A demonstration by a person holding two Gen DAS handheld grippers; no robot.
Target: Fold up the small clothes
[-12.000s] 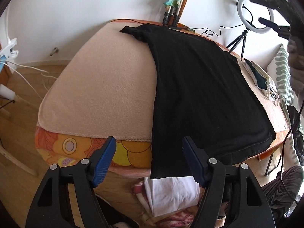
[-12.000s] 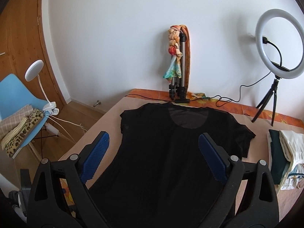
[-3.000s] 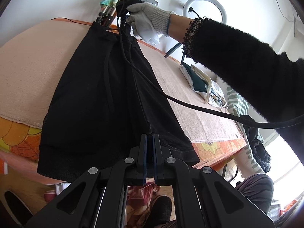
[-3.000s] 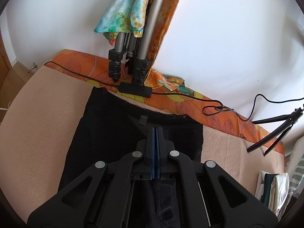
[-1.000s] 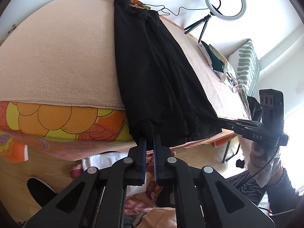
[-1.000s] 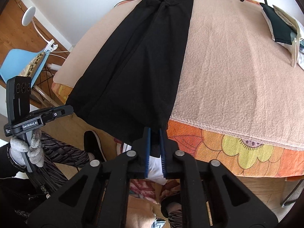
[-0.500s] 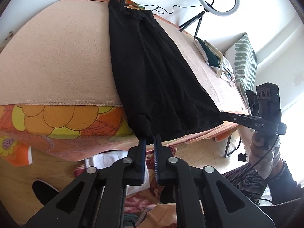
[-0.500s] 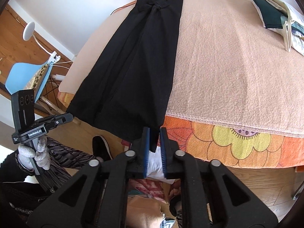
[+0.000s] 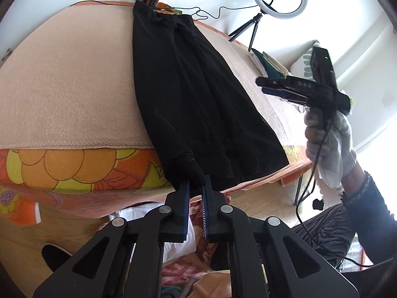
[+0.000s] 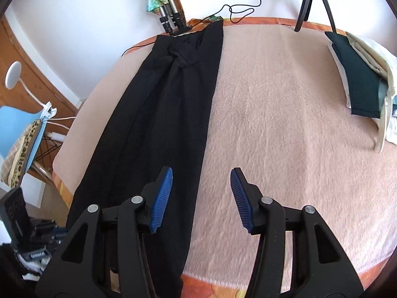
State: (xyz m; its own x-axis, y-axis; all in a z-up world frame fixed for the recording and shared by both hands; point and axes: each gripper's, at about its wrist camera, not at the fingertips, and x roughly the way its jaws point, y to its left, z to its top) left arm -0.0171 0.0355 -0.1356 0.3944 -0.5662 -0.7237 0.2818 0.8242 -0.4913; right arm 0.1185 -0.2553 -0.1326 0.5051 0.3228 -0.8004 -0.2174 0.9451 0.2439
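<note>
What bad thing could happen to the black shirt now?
The left gripper pinches only one bunched corner of the black shirt, and its jaws are closing; a tug could spoil the neat fold. The shirt's end hangs over the table edge, so it might slide off. The right gripper is opening with nothing between its jaws, so that side lies free.

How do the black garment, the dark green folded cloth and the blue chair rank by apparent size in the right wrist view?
1. black garment, largest.
2. dark green folded cloth.
3. blue chair, though partly cropped and farther away, so unsure.
</note>
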